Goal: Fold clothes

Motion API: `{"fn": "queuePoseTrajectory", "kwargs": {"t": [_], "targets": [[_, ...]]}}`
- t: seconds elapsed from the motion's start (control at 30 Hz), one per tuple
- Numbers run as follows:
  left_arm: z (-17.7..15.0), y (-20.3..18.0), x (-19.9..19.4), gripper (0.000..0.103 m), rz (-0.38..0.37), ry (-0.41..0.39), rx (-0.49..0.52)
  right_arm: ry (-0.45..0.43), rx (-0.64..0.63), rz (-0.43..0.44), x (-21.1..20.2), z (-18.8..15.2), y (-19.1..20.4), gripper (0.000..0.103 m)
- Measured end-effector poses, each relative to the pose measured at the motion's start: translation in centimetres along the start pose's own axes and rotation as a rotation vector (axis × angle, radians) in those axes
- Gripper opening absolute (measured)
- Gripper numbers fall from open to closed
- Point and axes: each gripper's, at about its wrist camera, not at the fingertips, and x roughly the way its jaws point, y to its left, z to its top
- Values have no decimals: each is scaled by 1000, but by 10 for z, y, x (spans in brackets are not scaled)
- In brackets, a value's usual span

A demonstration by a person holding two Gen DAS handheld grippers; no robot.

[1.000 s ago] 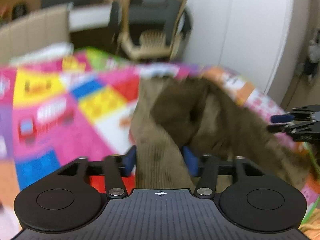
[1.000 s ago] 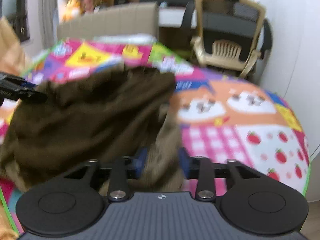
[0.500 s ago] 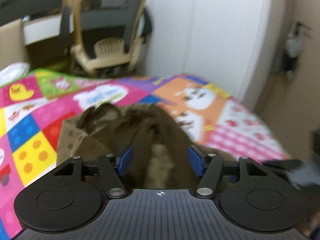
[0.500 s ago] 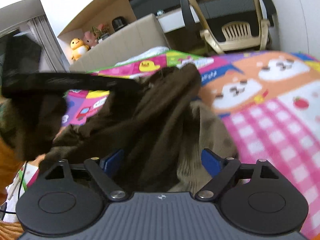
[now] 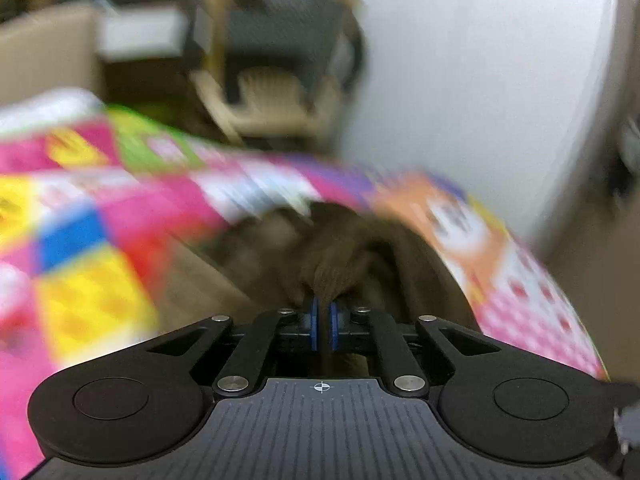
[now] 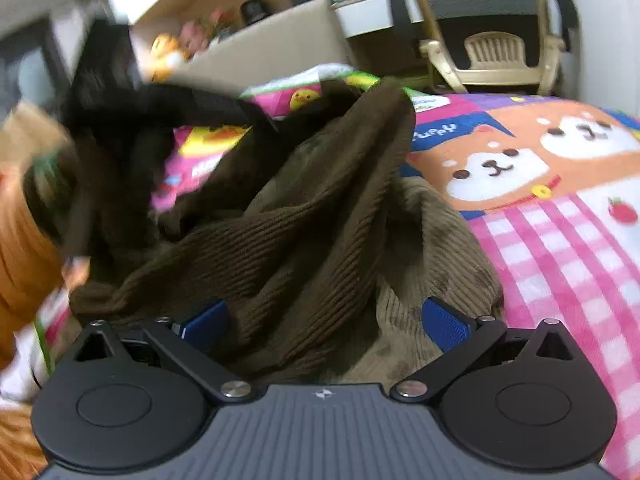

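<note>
The left tongs (image 5: 322, 322), spread half a second ago, are now pressed together, pinching a fold of the dark brown ribbed knit garment (image 6: 288, 216) at lower centre of the left view. The right tongs (image 6: 324, 326), which gripped cloth a second ago, stand spread, the garment lying loose between them. The garment sits crumpled on the bright patchwork cartoon play mat (image 6: 560, 208), filling the frame's centre. Judgement: a regrasp is under way; folding proper has barely begun.
</note>
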Motion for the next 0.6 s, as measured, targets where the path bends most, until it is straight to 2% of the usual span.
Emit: {"fn": "queuePoseTrajectory", "kwargs": {"t": [0.07,0.13,0.2,0.3,0.4,0.5,0.57,0.6], "targets": [[11,30,-34,7,70,-94,-55,18,-32,-17,-1,3,3,103],[18,63,-67,7,147,-173,-119,-25,-49,-53,-13,6,8,103],[16,89,-92,7,260,-222,-137,-82,-100,-66,-28,11,20,103],[3,126,-112,7,388,-239,-208,-118,-190,-6,-44,15,48,103],[-16,161,-124,7,486,-233,-305,-54,-286,73,-34,8,81,101],[-37,184,-124,7,521,-191,-384,50,-382,86,-7,-11,108,76],[-45,189,-122,7,526,-172,-409,75,-419,55,5,-17,117,48],[-46,190,-123,7,520,-171,-412,62,-417,41,5,-13,116,41]]}}
